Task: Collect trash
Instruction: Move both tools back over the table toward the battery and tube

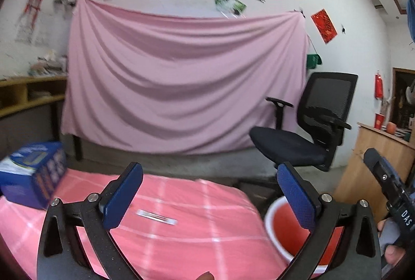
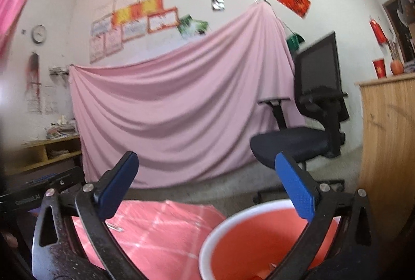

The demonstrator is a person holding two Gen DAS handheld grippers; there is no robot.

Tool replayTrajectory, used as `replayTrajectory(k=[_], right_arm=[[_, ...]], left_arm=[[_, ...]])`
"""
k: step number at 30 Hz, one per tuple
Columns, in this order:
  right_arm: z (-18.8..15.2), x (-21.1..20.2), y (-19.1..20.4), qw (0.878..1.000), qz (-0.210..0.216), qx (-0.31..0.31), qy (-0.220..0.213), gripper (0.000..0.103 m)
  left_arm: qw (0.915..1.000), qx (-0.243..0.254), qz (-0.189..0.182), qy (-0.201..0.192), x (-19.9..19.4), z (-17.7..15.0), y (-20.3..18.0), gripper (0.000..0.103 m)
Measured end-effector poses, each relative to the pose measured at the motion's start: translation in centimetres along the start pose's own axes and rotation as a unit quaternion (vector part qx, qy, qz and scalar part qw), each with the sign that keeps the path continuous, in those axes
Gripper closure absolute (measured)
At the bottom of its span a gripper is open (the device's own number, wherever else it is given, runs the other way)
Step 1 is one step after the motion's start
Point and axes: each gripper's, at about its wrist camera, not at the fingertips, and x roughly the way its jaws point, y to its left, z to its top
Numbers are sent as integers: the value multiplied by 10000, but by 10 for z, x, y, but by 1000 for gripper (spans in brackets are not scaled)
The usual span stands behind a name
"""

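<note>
Left gripper (image 1: 210, 193): jaws spread wide, nothing between the blue pads (image 1: 122, 198), nothing held. Below and ahead of it, a pink tablecloth (image 1: 181, 236) with white lines. Between the 2 fingers, a little ahead on the cloth, lay a small flat strip (image 1: 157, 217), light with a dark middle, blurred, so could not tell what kind of trash. Beyond the left finger, at the cloth's far left edge, stood a blue box (image 1: 33, 173). Under the right finger, just off the cloth's right edge, stood a red bucket (image 1: 285, 228) with a white rim, partly hidden by that finger. Further right, seen in the same view, the right gripper's black body (image 1: 389, 186) with a hand (image 1: 391, 251) below it.

Right gripper (image 2: 207, 186): also opened fully, empty, blue pads (image 2: 295, 189) well apart. Directly below its right finger, the bucket (image 2: 225, 241), mouth up; inside, near the bottom edge of the view, some small pale scraps (image 2: 272, 267), too cut off to name. Below the left finger, the cloth (image 2: 160, 225), with a small pale piece (image 2: 114, 226) lying just beside that finger. Left of it, a part of the left gripper (image 2: 39, 189).

Ahead of both grippers, well apart: a black chair (image 1: 311, 124), a pink sheet (image 1: 181, 77) hung on the wall, a wooden cabinet (image 2: 389, 137) at the right.
</note>
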Motion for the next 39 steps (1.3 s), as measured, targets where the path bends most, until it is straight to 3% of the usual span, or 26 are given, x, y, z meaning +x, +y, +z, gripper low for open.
replayTrajectory(k=[8, 21, 26, 32, 39], right_arm=[[-3, 2, 46, 9979, 466, -385, -250, 0], [-35, 42, 109, 9904, 957, -970, 244, 0], [-47, 66, 121, 9856, 1112, -1077, 673, 0], [-63, 113, 125, 9743, 1327, -919, 1570, 0], [-81, 144, 131, 9610, 1457, -1157, 2047, 0]], left_arm=[[9978, -44, 587, -317, -29, -12, 50, 2], [9929, 204, 1131, -315, -29, -27, 108, 2], [9930, 235, 1154, 8, -9, -33, 130, 2], [9905, 202, 1212, 623, 26, -41, 151, 2], [9862, 157, 1269, 1054, 56, -49, 164, 2]])
